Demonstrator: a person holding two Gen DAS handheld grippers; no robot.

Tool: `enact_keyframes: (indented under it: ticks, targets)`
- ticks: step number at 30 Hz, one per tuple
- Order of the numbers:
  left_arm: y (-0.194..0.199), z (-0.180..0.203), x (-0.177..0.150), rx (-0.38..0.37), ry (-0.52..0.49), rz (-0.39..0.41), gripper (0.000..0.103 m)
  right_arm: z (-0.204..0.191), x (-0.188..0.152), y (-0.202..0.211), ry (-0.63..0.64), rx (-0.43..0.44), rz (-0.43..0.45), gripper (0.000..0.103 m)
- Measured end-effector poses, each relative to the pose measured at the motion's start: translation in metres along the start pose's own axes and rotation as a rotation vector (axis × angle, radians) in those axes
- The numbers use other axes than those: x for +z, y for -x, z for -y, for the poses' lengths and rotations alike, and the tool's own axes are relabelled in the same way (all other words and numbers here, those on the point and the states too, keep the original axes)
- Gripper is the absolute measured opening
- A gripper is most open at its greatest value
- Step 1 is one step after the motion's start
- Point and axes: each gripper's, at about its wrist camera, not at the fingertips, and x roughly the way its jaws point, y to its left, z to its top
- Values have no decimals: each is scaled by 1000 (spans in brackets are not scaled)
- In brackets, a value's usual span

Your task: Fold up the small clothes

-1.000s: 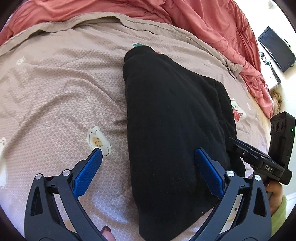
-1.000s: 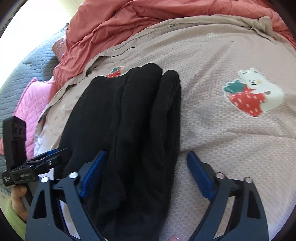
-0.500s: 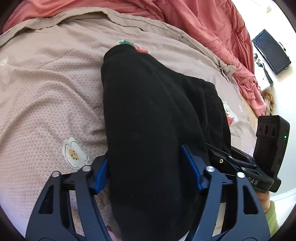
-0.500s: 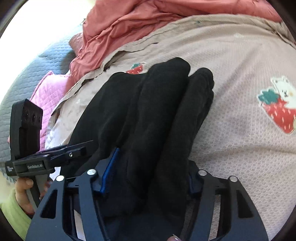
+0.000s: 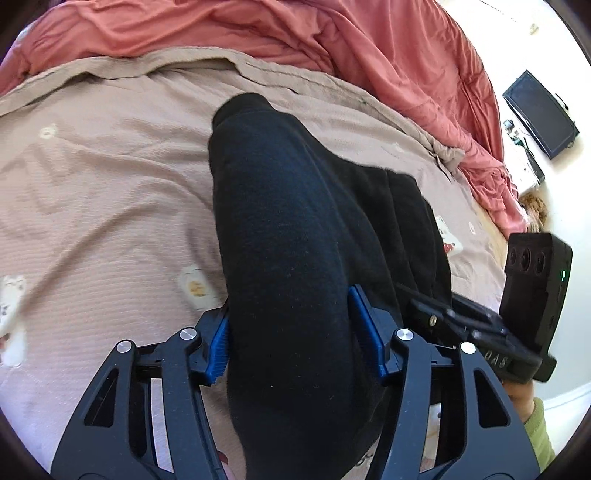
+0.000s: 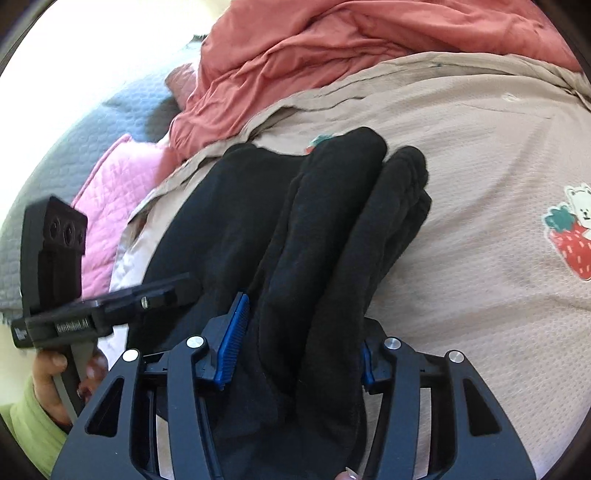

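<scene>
While the black fleecy folded garment (image 5: 295, 229) lies lengthwise on the beige textured bedspread (image 5: 103, 192), its near end is clamped between the blue pads of the left gripper (image 5: 291, 332). The near right folds are likewise gripped by the right gripper (image 6: 299, 339). A crumpled coral-red quilt (image 6: 332, 48) is noted along the far edge.

A bed is covered by a beige textured blanket (image 5: 110, 192) printed with small cartoons, including a white bear with a strawberry (image 6: 570, 230). A rumpled coral-red duvet (image 5: 277, 33) is bunched along its far edge. A pink quilted pillow (image 6: 110, 181) lies against grey quilted bedding (image 6: 74, 136). A dark flat screen (image 5: 539, 114) sits off to the side.
</scene>
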Motion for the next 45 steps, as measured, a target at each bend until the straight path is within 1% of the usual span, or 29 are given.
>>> enact_keyframes:
  ticks: [4, 7, 11, 13, 14, 15, 17, 19, 20, 22, 24, 25, 27, 29, 31, 32, 33, 35, 37, 38, 40, 42, 45]
  targets:
    - [14, -13, -5, 20, 22, -1, 49, -19, -9, -6, 31, -11, -32, 49]
    - [15, -23, -15, 31, 40, -4, 49, -29, -15, -9, 64, -29, -43, 48]
    - [13, -33, -25, 48, 55, -7, 50, -34, -19, -14, 95, -73, -60, 48]
    - [11, -37, -26, 51, 67, -7, 53, -33, -19, -15, 110, -117, -59, 49]
    - [10, -37, -25, 51, 72, -8, 55, -33, -19, -15, 125, -159, -59, 50]
    - [8, -37, -24, 59, 70, -8, 56, -33, -20, -15, 132, -182, -61, 54]
    - [7, -37, -24, 74, 58, -9, 61, -31, -21, -16, 138, -221, -67, 58]
    - [5, -37, -25, 75, 56, -10, 63, -27, -21, -16, 134, -230, -77, 59]
    - [5, -37, -25, 76, 56, -11, 65, -25, -22, -16, 127, -243, -83, 61]
    - [3, -38, -26, 74, 61, -15, 67, -21, -24, -14, 125, -258, -88, 63]
    - [1, -40, -27, 67, 67, -17, 69, -23, -26, -13, 156, -318, -90, 69]
    - [1, -41, -28, 67, 66, -15, 70, -26, -27, -13, 180, -335, -86, 69]
    - [1, -40, -29, 77, 58, -10, 71, -34, -30, -14, 233, -374, -73, 69]
    - [3, -40, -29, 80, 59, -7, 71, -41, -32, -12, 267, -384, -51, 71]
    - [6, -40, -30, 86, 58, -4, 71, -46, -34, -5, 291, -412, -20, 79]
    - [9, -40, -30, 87, 58, -4, 71, -48, -35, -2, 298, -427, -4, 85]
    - [10, -39, -31, 88, 57, -5, 71, -50, -36, 3, 306, -437, 14, 90]
    - [15, -38, -33, 95, 50, -7, 74, -56, -38, 12, 324, -451, 60, 94]
    - [22, -35, -35, 105, 38, 1, 77, -63, -38, 20, 323, -452, 101, 96]
    - [29, -34, -37, 111, 28, 7, 83, -66, -38, 23, 315, -451, 120, 97]
    - [40, -31, -40, 134, 19, 20, 92, -72, -39, 32, 294, -443, 158, 99]
    - [54, -29, -44, 157, 8, 44, 94, -78, -41, 43, 269, -438, 206, 99]
    - [76, -21, -53, 228, -32, 95, 94, -88, -50, 56, 251, -427, 245, 99]
